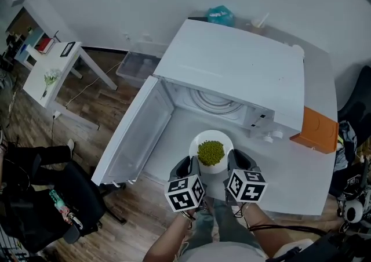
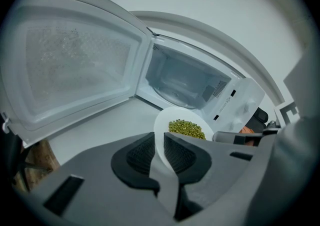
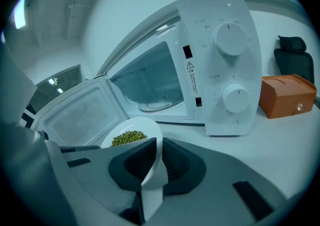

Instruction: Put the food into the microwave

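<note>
1. White tabletop (image 1: 290, 177) carries the microwave (image 1: 232, 64), its door (image 1: 130, 133) open to the left; an orange box (image 1: 316, 130) sits at the right.
2. Left hand-held gripper (image 1: 186, 169) and right hand-held gripper (image 1: 236, 165) each clamp the plate (image 1: 197, 141) by its rim, with the food (image 1: 211, 152) just in front of the open cavity.
3. Move both sides together and level, straight in, clear of the door, and centre the plate on the turntable (image 1: 211, 103).
4. Marker cubes hide the plate's near rim in the head view, and I cannot tell whether the plate touches the tabletop.
</note>
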Demonstrator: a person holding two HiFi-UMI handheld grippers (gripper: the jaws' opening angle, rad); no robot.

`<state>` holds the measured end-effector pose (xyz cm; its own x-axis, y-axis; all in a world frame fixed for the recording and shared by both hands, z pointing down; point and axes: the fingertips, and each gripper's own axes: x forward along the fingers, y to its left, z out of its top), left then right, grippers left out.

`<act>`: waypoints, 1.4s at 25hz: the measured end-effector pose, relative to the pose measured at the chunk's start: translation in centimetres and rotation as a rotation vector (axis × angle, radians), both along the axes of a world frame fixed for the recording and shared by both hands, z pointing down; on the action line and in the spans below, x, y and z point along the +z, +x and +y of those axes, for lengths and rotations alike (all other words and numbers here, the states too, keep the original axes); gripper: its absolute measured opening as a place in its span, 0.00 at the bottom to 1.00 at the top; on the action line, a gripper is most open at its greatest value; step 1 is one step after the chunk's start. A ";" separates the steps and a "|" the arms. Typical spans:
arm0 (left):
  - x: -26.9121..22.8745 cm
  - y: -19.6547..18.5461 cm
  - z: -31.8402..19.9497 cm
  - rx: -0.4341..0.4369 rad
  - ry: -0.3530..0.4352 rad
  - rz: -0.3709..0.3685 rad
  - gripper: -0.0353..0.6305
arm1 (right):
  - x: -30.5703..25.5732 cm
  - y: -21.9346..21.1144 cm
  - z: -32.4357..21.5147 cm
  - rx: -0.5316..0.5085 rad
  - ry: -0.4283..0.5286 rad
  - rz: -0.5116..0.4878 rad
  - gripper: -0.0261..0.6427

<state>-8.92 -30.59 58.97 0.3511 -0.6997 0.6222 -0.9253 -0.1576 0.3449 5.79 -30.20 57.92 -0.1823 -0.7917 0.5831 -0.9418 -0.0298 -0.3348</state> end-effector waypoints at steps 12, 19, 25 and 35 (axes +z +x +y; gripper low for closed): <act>-1.6 -0.5 -4.0 0.004 0.056 0.016 0.14 | -1.7 -0.5 -3.4 0.041 0.059 0.003 0.11; -2.0 -0.5 -6.2 0.005 0.072 0.043 0.14 | -2.0 -0.4 -5.2 0.063 0.080 0.005 0.11; -2.7 -0.2 -8.5 0.021 0.101 0.044 0.14 | -2.1 -0.1 -6.9 0.086 0.097 0.007 0.11; -3.2 -0.1 -12.0 0.016 0.141 0.047 0.13 | -2.0 -0.3 -9.2 0.094 0.123 0.021 0.11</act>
<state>-9.01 -42.64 55.74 0.3899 -0.7730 0.5004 -0.9054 -0.2227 0.3614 5.52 -39.41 55.94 -0.0923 -0.8706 0.4832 -0.9436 -0.0785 -0.3216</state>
